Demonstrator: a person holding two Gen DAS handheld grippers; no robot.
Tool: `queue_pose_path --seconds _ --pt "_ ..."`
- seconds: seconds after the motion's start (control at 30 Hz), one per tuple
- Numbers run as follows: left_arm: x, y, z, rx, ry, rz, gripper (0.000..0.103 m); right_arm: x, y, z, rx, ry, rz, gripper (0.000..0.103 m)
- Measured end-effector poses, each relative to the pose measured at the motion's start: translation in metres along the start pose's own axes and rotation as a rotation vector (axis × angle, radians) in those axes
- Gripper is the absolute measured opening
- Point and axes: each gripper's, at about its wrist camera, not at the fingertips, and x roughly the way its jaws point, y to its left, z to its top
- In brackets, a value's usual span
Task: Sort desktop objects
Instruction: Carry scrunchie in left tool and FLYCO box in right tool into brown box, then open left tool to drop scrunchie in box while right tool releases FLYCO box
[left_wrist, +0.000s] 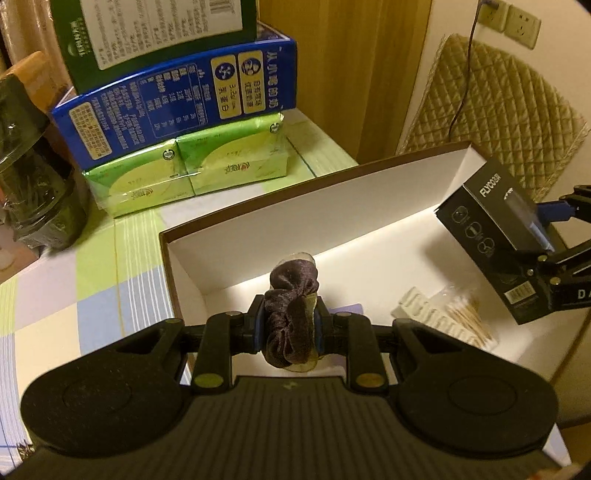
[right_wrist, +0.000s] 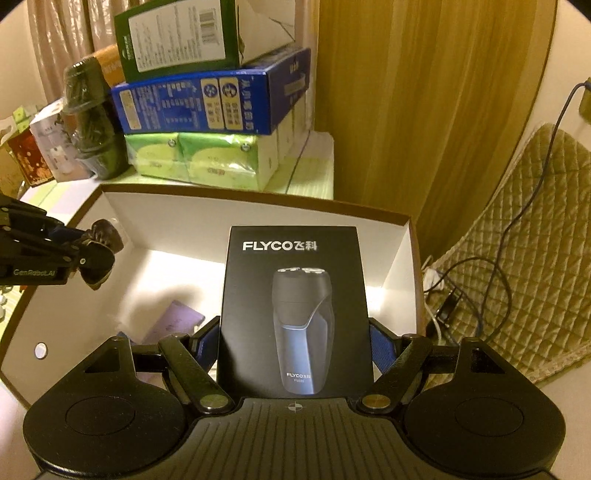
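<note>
White cardboard was my landmark: the open storage box (left_wrist: 325, 206) with its brown rim, and I describe every place relative to it. My left gripper (left_wrist: 290, 326) was pinching a dark purple scrunchie (left_wrist: 291, 314) between its blue pads, just above the near-left part of the box, so this thing was already over the opening and only needed to go down. My right gripper (right_wrist: 295, 347) was clamped on the two sides of a black shaver box (right_wrist: 295, 314), whose long axis ran forward along the fingers toward the far wall of the storage box; in the left wrist view this black box (left_wrist: 495, 251) hung tilted above the right end of the storage box, not touching the floor. Inside, near the right end, lay a white blister pack (left_wrist: 417, 306) and a bag of cotton swabs (left_wrist: 465, 317), and toward the near wall a lilac card (right_wrist: 177, 321). I judged that the free floor was in the middle and at the far wall. The shaver box sat close to the right wall, so I thought it had to go down a little toward the middle. Behind the far wall stood a stack of cartons (left_wrist: 177, 110), clear of both grippers.
</note>
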Motion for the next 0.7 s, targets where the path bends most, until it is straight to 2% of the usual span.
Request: queue_pose_path --seconds 0.23,0.53,0.6,0.7 --pt "0.021 0.001 0.006 0.003 0.042 0.023 0.022 0.011 0.000 0.004 -0.022 0.016 -0.002 0.076" --pt "0.031 0.006 0.006 -0.014 0.060 0.028 0.029 0.023 0.001 0.008 -0.034 0.038 0.006 0.076" --pt "0.030 0.006 0.005 -0.011 0.061 0.026 0.039 0.026 0.002 0.009 -0.036 0.044 0.008 0.076" --pt "0.028 0.007 0.005 -0.013 0.053 0.023 0.046 0.029 0.004 0.011 -0.038 0.050 0.012 0.076"
